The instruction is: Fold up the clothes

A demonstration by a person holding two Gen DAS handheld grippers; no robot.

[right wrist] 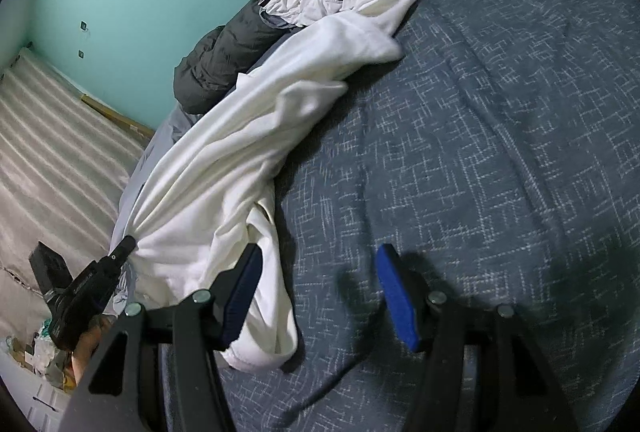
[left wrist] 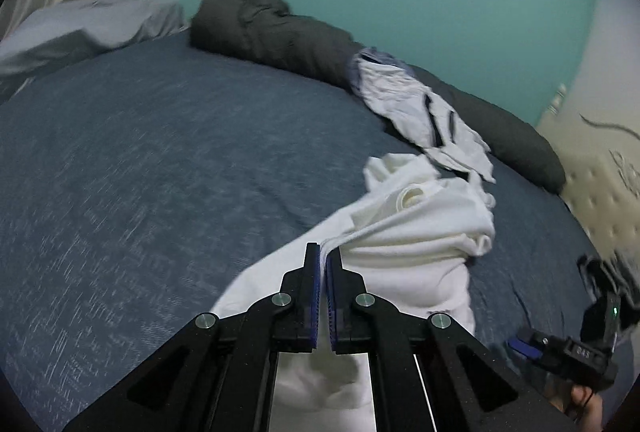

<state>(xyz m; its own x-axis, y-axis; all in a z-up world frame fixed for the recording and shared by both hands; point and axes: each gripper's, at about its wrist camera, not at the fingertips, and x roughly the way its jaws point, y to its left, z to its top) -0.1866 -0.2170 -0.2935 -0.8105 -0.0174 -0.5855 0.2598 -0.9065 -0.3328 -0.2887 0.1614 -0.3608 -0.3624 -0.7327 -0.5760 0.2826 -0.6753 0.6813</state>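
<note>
Left jaws pinching white garment [left wrist: 416, 232] (right agape)

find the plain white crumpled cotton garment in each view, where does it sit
Left wrist: plain white crumpled cotton garment lies centre-right, pinched at its near edge by the left gripper.
Right wrist: it runs diagonally left of centre.
Shared landmark: dark grey rolled blanket by the teal wall.

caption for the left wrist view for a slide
Left tool shut on a white garment, on a blue bedspread.
</note>
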